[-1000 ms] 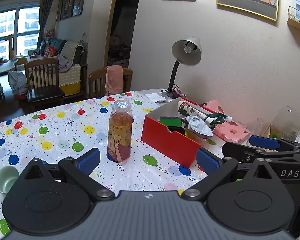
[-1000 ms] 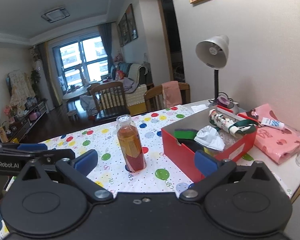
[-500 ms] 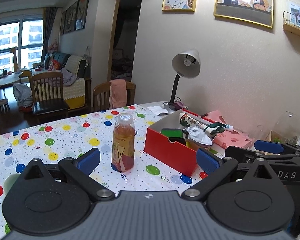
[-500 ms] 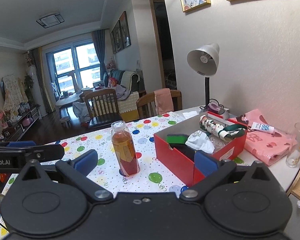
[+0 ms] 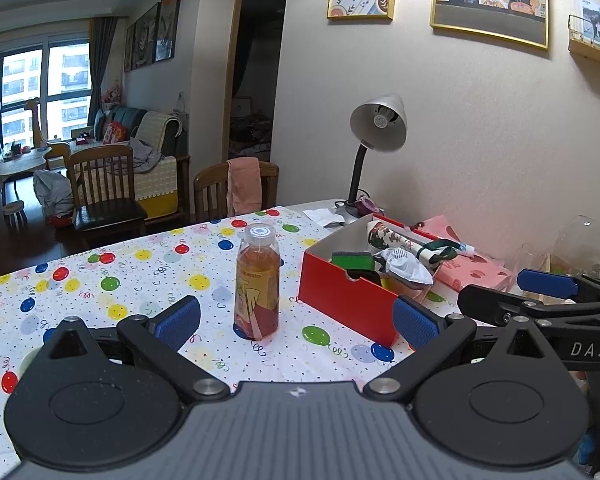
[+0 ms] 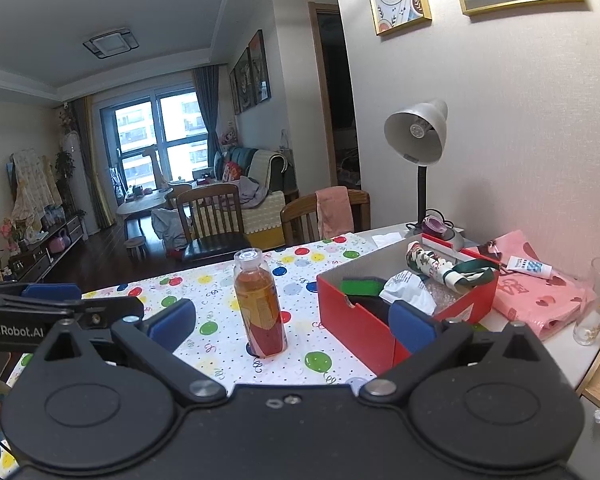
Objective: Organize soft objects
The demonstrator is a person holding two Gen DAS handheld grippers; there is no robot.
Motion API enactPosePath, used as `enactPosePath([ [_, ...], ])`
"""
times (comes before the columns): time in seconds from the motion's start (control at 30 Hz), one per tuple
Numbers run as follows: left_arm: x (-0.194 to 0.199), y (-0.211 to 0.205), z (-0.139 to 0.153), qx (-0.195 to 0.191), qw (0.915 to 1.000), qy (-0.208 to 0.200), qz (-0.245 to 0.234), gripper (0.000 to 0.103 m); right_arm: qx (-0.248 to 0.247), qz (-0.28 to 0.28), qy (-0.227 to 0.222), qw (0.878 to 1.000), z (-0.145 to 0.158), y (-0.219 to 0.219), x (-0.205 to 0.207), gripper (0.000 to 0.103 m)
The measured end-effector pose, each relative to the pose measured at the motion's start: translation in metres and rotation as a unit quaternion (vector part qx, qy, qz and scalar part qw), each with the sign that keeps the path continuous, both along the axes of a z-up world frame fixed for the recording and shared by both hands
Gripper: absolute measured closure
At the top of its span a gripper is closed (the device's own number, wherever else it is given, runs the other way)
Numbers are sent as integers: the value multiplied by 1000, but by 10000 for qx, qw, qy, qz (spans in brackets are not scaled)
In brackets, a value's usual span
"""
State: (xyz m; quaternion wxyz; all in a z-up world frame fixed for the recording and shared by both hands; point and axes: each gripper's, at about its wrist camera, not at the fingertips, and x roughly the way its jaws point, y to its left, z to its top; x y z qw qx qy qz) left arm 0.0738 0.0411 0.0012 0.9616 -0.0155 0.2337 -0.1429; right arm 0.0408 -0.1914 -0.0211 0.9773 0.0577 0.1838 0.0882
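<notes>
A red box (image 5: 350,300) (image 6: 360,322) stands on the balloon-print tablecloth (image 5: 140,280). It holds a green sponge (image 5: 353,258) (image 6: 363,286), a white crumpled bag (image 5: 406,266) (image 6: 408,290) and a rolled patterned cloth (image 5: 396,242) (image 6: 432,264). A pink folded cloth (image 6: 536,300) (image 5: 476,270) with a small tube (image 6: 528,267) on it lies right of the box. My left gripper (image 5: 296,320) and right gripper (image 6: 292,318) hover open and empty, back from the box. The other gripper's blue-tipped fingers (image 5: 548,283) (image 6: 52,292) show at the frame edges.
A tea bottle (image 5: 257,282) (image 6: 260,304) stands upright left of the box. A desk lamp (image 5: 374,140) (image 6: 420,148) is behind the box by the wall. A drinking glass (image 6: 594,304) sits near the table's right edge. Wooden chairs (image 5: 104,192) stand beyond the table.
Both grippers have drawn back and risen from the table; the bottle and box look smaller and lower in view. Both stay open, and nothing on the table has moved.
</notes>
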Motion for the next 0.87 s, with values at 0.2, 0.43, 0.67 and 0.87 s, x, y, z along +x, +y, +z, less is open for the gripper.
enactPosePath([
  [0.2,-3,2,2,46,10000,-79,12,0,4,17,-27,10000,0,5,-1,0],
  [0.43,-4,7,2,13,10000,-60,34,0,31,60,-9,10000,-1,10,-1,0],
  [0.67,-5,10,1,2,10000,-39,31,0,42,72,-23,10000,-2,12,-2,0],
  [0.87,-4,14,-2,-37,10000,39,-29,0,25,67,-27,10000,-2,14,-2,0],
])
